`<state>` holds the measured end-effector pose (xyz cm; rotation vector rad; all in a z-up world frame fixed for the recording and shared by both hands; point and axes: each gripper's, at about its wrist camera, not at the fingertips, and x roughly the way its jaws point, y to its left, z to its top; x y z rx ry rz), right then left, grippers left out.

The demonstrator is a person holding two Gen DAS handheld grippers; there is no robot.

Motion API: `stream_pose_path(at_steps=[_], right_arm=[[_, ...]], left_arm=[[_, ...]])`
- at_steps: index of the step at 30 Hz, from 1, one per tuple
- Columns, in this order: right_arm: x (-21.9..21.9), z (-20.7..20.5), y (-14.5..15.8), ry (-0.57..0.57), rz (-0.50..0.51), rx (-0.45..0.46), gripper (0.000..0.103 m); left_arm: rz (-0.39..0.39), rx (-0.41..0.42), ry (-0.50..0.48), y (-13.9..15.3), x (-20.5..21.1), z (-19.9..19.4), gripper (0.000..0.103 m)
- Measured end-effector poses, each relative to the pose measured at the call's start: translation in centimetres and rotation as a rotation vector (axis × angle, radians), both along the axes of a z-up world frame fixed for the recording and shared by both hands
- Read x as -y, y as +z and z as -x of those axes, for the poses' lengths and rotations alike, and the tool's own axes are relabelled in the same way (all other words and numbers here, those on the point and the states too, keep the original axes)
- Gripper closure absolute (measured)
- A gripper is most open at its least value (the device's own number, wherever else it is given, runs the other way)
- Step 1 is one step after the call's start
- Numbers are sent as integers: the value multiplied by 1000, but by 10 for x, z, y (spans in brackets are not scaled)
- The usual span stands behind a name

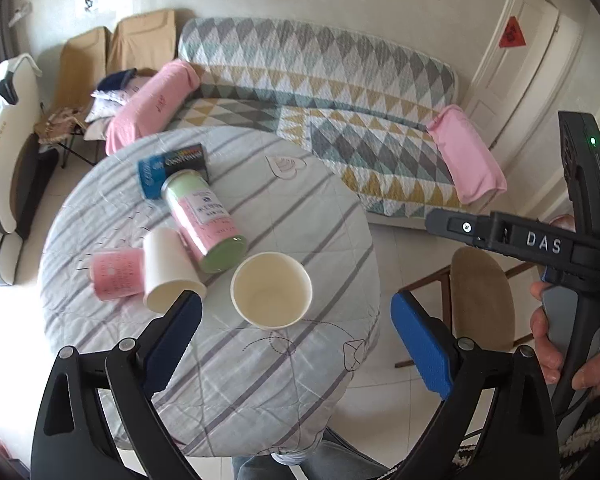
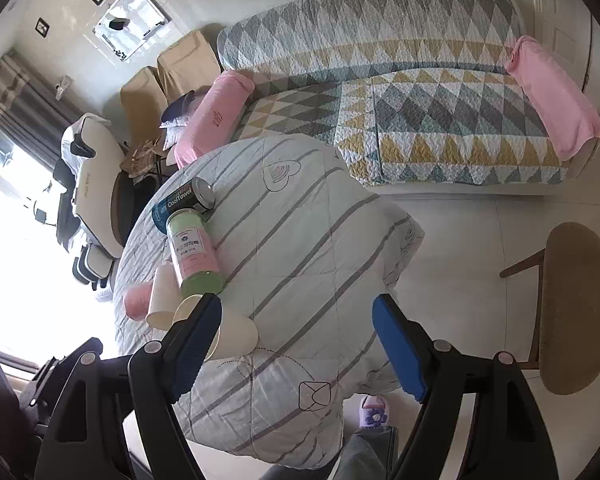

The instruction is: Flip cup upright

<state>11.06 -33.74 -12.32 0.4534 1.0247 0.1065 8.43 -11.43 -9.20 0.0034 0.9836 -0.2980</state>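
Note:
A cream paper cup [image 1: 271,290] stands upright, mouth up, on the striped round table [image 1: 308,216], just ahead of my open, empty left gripper [image 1: 296,336]. A second cream cup [image 1: 168,270] lies on its side to its left. In the right wrist view the upright cup [image 2: 236,334] sits partly behind the left finger of my open, empty right gripper [image 2: 296,344], with the lying cup [image 2: 162,300] beside it. The right gripper's body [image 1: 540,244] shows at the right of the left wrist view, off the table.
A pink-and-green canister [image 1: 204,220] and a dark blue canister [image 1: 172,168] lie on the table behind the cups, with a pink roll [image 1: 116,274] at the left. A wooden chair [image 2: 572,304] stands to the right. A quilted sofa [image 2: 400,120] is beyond the table.

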Motion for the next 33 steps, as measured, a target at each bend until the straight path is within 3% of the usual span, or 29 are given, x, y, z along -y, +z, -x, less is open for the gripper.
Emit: stream_pose_path(at_steps=[10,22,33], right_arm=[[-29,38,35,54,131,57,23],[-78,91,42,36,206,66,20],[-98,104,43,100,251,94,15]], left_arm=[[-37,50,95,28,-34,31,1],[-68,32,60,14,-66,63,0],[-71,74,132,5,-71,72,0]])
